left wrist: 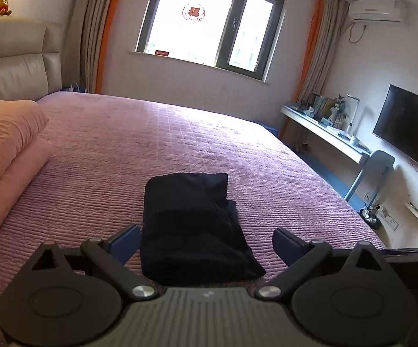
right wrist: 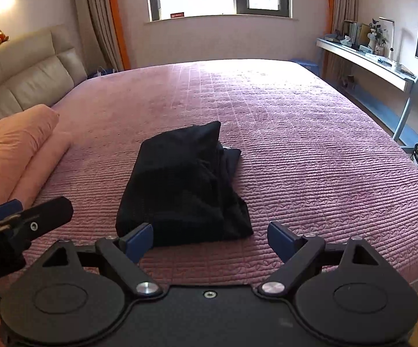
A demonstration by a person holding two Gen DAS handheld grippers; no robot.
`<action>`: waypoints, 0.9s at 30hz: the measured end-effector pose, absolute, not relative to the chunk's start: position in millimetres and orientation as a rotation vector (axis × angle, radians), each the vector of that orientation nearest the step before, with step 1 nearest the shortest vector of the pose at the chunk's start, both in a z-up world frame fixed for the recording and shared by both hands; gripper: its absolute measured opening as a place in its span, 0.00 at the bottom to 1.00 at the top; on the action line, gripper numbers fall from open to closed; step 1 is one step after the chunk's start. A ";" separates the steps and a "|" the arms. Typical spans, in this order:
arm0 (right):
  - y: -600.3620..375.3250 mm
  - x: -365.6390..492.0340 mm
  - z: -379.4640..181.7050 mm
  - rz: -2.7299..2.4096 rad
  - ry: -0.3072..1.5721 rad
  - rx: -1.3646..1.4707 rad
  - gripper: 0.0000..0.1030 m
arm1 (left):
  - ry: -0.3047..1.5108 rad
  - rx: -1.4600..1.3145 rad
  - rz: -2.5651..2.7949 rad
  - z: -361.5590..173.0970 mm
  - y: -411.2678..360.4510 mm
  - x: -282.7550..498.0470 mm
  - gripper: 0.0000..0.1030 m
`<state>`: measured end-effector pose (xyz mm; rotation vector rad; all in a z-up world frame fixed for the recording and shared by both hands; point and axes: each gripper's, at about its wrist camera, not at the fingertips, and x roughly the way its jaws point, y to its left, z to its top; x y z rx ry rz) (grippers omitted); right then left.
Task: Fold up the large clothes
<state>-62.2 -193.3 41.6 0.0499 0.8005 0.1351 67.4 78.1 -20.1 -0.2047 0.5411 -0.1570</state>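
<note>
A black garment [left wrist: 191, 225] lies folded into a compact bundle on the purple quilted bed [left wrist: 180, 144]. It also shows in the right wrist view [right wrist: 182, 188]. My left gripper [left wrist: 206, 243] is open and empty, its blue pads either side of the bundle's near end, just above it. My right gripper [right wrist: 210, 241] is open and empty, hovering at the bundle's near edge. The left gripper shows at the left edge of the right wrist view [right wrist: 20, 222].
Folded pink bedding [left wrist: 3, 150] lies at the left of the bed, by a beige headboard [left wrist: 15, 63]. A desk [left wrist: 324, 133], a chair [left wrist: 376, 167] and a wall TV [left wrist: 408, 127] stand to the right. The bed's near edge [right wrist: 382, 274] is just under my grippers.
</note>
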 end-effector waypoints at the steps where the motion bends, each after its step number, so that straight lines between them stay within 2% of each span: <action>1: -193.1 -61.7 40.5 0.136 0.806 0.052 0.99 | 0.546 -0.203 -0.158 -21.1 78.7 67.9 0.96; 27: -194.6 -65.4 29.1 0.173 0.842 0.087 0.99 | 0.511 -0.087 -0.082 -10.7 62.7 57.4 1.00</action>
